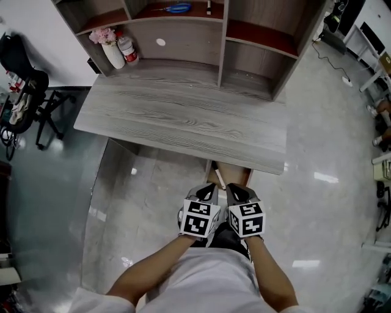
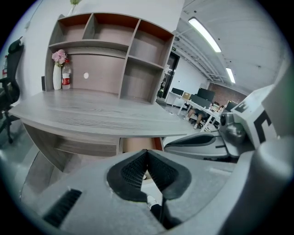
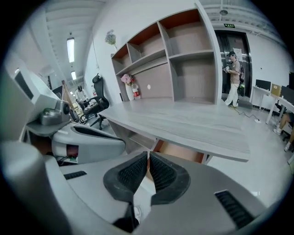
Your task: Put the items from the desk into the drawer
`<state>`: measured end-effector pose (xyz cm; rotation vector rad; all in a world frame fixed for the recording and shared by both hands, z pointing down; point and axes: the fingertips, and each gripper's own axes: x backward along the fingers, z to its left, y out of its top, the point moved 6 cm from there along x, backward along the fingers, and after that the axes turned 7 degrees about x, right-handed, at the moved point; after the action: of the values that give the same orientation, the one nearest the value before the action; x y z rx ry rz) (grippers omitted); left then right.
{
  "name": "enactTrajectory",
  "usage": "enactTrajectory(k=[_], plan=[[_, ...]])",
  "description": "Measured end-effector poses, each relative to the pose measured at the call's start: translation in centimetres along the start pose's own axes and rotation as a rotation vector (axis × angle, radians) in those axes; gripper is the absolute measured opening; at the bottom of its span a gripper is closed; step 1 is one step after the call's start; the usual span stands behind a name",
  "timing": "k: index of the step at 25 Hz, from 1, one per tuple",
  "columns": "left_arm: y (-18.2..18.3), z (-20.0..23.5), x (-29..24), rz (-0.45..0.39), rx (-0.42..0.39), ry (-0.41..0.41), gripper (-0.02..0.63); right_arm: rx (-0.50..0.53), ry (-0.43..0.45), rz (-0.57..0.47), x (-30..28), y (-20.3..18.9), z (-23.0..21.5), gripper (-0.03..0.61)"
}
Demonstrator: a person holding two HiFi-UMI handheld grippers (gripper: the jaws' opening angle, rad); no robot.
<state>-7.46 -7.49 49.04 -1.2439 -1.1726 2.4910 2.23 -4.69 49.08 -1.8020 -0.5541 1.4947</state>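
Left hand-held gripper [image 1: 206, 194] and right hand-held gripper [image 1: 239, 194], both closed and empty, are hovering beside the open drawer [image 1: 237, 176]; the far flower vase [image 1: 112, 54] could topple if nudged.

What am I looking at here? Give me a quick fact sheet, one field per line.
desk: grey wood-grain top, with shelves rising at the back
back left corner: white vase of pink flowers, next to a red-labelled bottle
upper shelf: blue-handled scissors
drawer: open, under the desk's front edge
left tongs: shut, holding nothing, close to the person's body and in front of the drawer
right tongs: shut, holding nothing, beside the left tongs
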Motion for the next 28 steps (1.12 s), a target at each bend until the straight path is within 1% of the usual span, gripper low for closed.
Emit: enactTrajectory(k=[5,11,14,19,22,24,28], plan=[[1.3,-1.1,1.2,-0.040,0.014,-0.007,0.002,0.027,0.015,-0.042,2.2,2.0,0.0,0.008],[2.7,-1.8,2.0,-0.088,0.019,0.014,0.002,0.057,0.045,-0.085,3.9,3.6,-0.2,0.002],[3.2,-2.5,2.1,-0.116,0.001,0.022,0.002,0.053,0.047,-0.103,4.5,4.0,-0.4,0.002],[3.8,-3.9,1.7,-0.120,-0.070,0.012,0.002,0.065,0.035,-0.137,4.9,4.5,-1.0,0.002],[4.1,-4.4,1.4,-0.130,-0.101,0.009,0.002,0.055,0.034,-0.151,4.8,4.5,-1.5,0.002],[4.3,-4.5,1.2,-0.132,-0.107,0.011,0.002,0.054,0.034,-0.156,4.7,4.6,-1.7,0.002],[4.6,-4.3,1.1,-0.132,-0.093,0.021,0.002,0.054,0.034,-0.164,4.6,5.0,-2.2,0.002]])
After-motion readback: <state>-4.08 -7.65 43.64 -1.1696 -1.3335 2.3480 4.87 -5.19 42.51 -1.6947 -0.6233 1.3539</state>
